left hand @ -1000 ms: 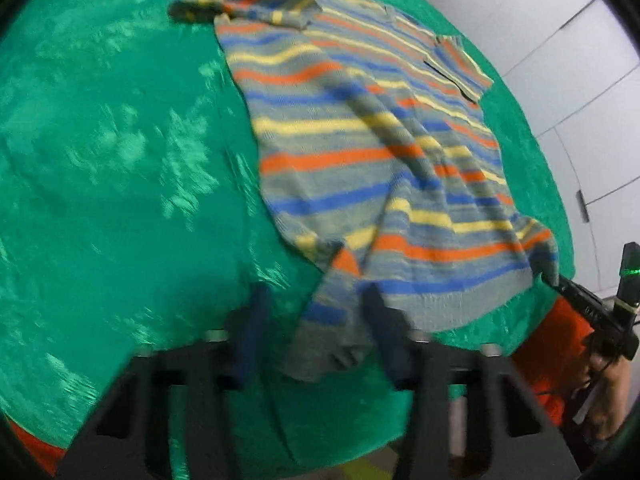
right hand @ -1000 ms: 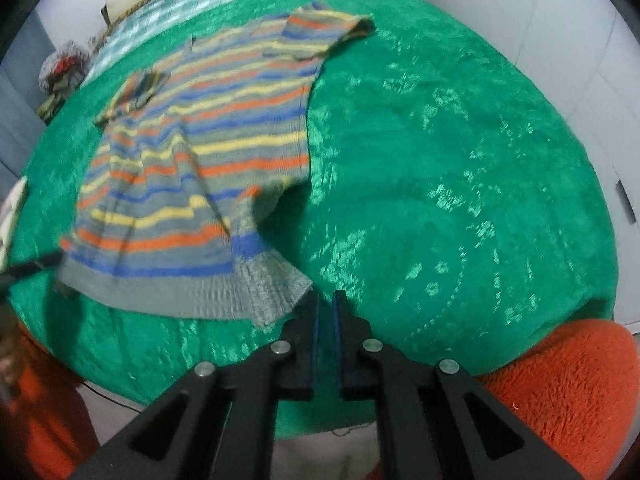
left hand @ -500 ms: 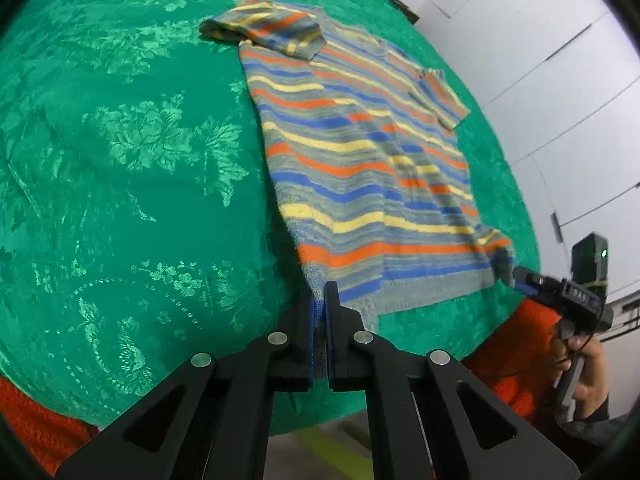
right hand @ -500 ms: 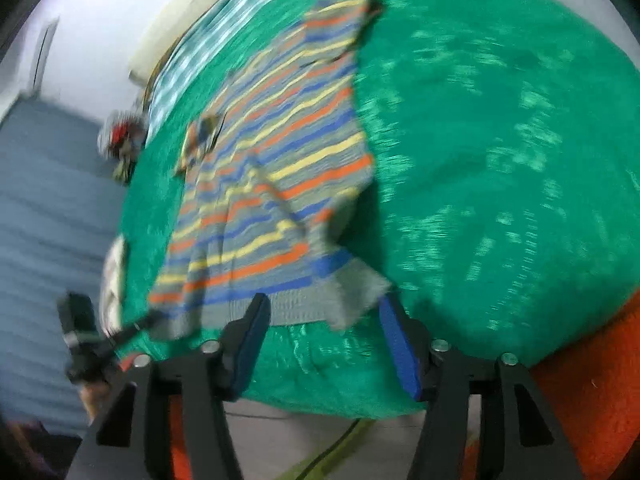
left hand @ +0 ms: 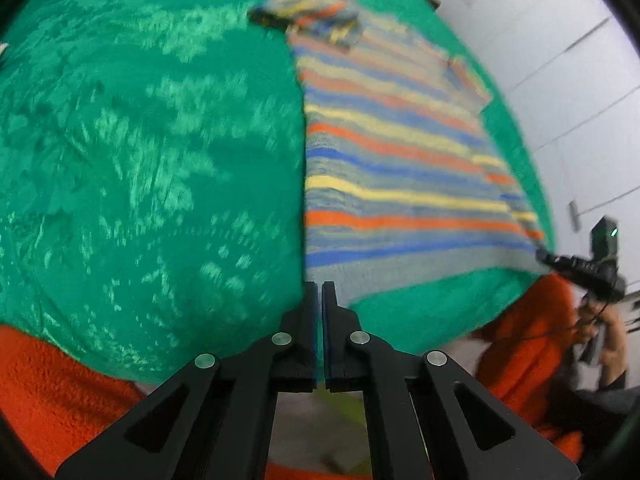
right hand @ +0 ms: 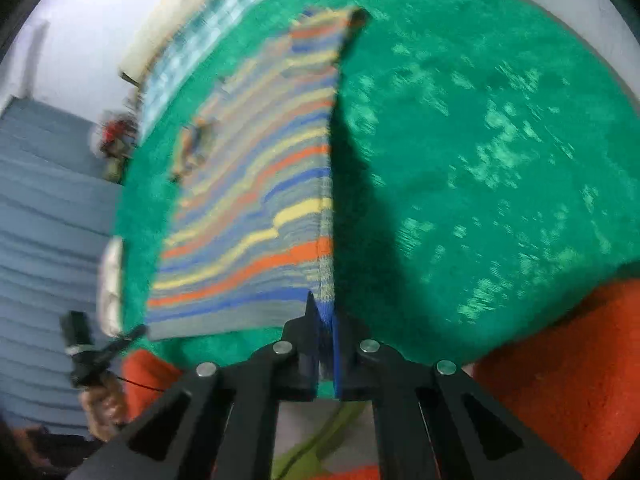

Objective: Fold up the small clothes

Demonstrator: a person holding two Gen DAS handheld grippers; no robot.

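Note:
A small striped knit shirt point(left hand: 384, 168), grey with orange, yellow and blue bands, lies stretched on the green patterned cloth point(left hand: 140, 160). My left gripper point(left hand: 321, 286) is shut on the shirt's near-left hem corner. My right gripper point(right hand: 326, 312) is shut on the near-right hem corner of the shirt point(right hand: 260, 208), and that edge is lifted and pulled taut. Each gripper shows in the other's view: the right one point(left hand: 576, 266) at the far hem corner, the left one point(right hand: 100, 350) at the left corner. Both views are motion-blurred.
The green cloth covers a bed or table; an orange fleece point(right hand: 560, 360) hangs at its near edge. White cupboard doors point(left hand: 560, 60) stand to the right. A checked cloth point(right hand: 208, 28) and small clutter point(right hand: 116, 140) lie beyond the far end.
My right gripper went from open around the hem corner to shut on it. My left gripper stays shut on its corner. The hem is now pulled straight and taut between them.

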